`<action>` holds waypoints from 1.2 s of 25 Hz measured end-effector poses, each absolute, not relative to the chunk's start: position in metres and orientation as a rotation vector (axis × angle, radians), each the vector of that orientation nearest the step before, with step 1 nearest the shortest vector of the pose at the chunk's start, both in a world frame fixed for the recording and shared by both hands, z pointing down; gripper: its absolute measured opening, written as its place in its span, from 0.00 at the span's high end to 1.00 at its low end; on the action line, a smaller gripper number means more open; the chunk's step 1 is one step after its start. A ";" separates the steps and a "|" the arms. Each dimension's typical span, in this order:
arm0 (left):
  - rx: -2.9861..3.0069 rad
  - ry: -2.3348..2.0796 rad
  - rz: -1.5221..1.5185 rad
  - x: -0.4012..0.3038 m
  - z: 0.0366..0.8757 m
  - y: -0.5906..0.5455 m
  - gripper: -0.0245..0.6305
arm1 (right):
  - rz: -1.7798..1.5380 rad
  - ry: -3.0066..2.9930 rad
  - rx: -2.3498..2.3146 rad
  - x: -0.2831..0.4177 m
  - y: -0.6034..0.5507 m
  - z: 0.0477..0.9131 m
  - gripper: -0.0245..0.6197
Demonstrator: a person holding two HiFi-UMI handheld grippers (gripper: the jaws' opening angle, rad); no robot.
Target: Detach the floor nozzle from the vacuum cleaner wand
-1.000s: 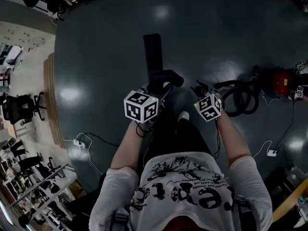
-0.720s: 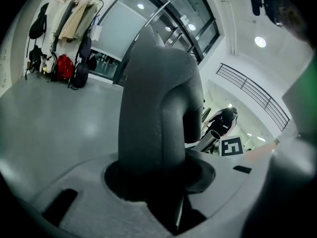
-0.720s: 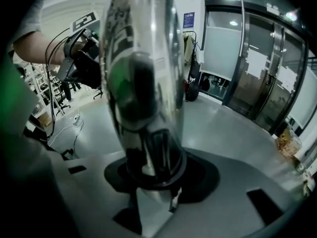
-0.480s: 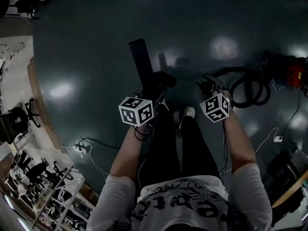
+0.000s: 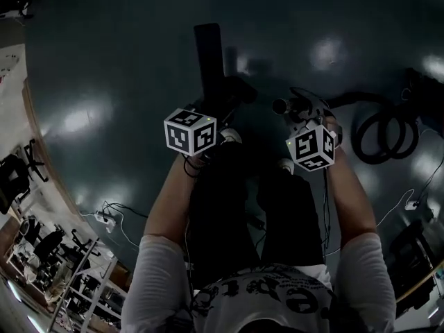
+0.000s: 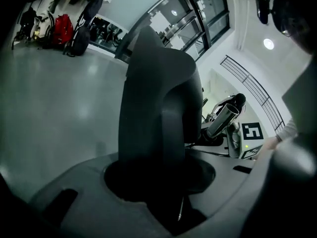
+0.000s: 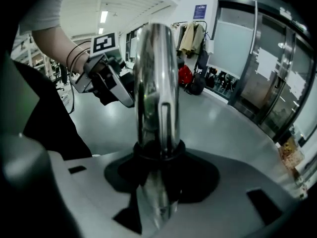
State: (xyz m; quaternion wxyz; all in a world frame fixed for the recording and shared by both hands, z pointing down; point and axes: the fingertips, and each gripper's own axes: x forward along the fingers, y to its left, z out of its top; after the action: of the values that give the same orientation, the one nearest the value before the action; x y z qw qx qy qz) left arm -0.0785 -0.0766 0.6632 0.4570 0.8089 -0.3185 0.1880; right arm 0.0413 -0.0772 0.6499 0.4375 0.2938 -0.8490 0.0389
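Note:
The black floor nozzle (image 5: 208, 54) hangs over the dark floor, its neck (image 6: 158, 118) filling the left gripper view. My left gripper (image 5: 220, 120) is shut on that neck; in its own view the left gripper (image 6: 158, 182) shows the neck running up between the jaws. The chrome wand (image 7: 156, 93) rises from my right gripper (image 7: 158, 192), which is shut on it. In the head view the right gripper (image 5: 302, 114) holds the wand (image 5: 291, 105) to the right of the nozzle, the two apart. Each gripper view shows the other gripper's marker cube.
A coiled black hose (image 5: 385, 130) lies on the floor at the right. White power strips with cables lie at the left (image 5: 104, 218) and right (image 5: 411, 204). Office chairs and shelving (image 5: 41, 255) line the left edge. My legs and a white shoe (image 5: 286, 164) are below the grippers.
Both grippers have sunk toward the floor, carrying nozzle and wand with them. I have bent lower, so the hose coil has slid to the right in the head view.

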 end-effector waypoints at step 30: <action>1.616 -0.875 0.628 -0.111 1.077 -0.070 0.74 | 0.368 -1.916 0.349 0.035 -0.065 1.073 0.71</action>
State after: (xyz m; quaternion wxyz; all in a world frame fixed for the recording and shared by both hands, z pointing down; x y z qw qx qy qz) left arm -0.1107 -0.0701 1.0768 0.5644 0.6869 -0.3719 0.2670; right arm 0.0348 -0.0646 1.0728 0.5477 0.1472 -0.8089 0.1551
